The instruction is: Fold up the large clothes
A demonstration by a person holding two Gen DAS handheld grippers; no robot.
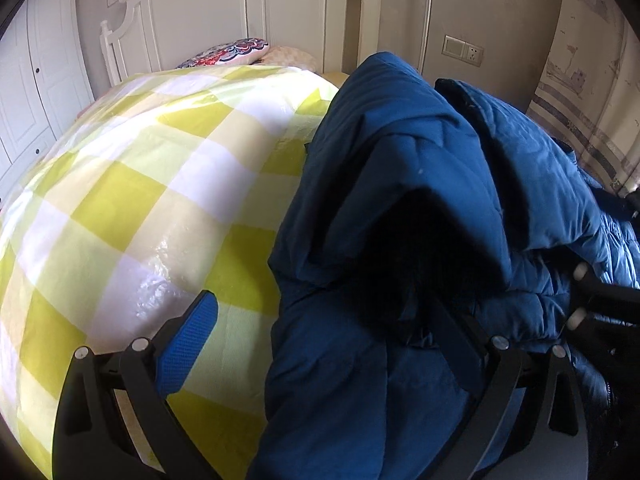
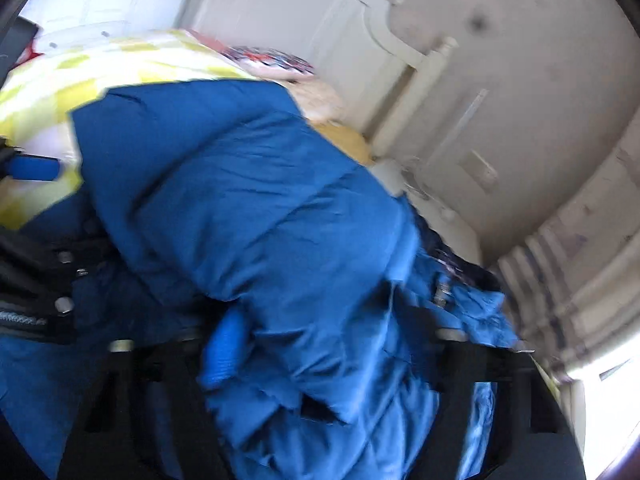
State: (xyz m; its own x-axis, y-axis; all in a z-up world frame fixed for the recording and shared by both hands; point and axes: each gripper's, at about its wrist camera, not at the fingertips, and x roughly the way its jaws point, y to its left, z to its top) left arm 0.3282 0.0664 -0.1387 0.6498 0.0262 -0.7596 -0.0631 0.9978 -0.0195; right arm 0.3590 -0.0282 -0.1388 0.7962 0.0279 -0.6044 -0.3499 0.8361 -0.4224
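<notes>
A large blue padded jacket [image 1: 400, 184] lies bunched on the bed's right side, over a yellow and white checked cover [image 1: 132, 184]. My left gripper [image 1: 320, 340] has its jaws spread wide; the left blue pad [image 1: 188, 344] is bare over the cover, and jacket cloth drapes over the right finger. In the blurred right wrist view the jacket [image 2: 256, 208] fills the middle. My right gripper [image 2: 320, 344] has jacket cloth heaped between its fingers, with one blue pad [image 2: 228, 344] showing; the grip itself is hidden.
A white headboard [image 1: 240, 16] stands at the far end, with patterned pillows [image 1: 228, 53] below it. White wardrobe doors [image 1: 32, 92] are at the left. A wall with a socket [image 1: 464, 50] is at the right, and a bright window [image 2: 608, 400].
</notes>
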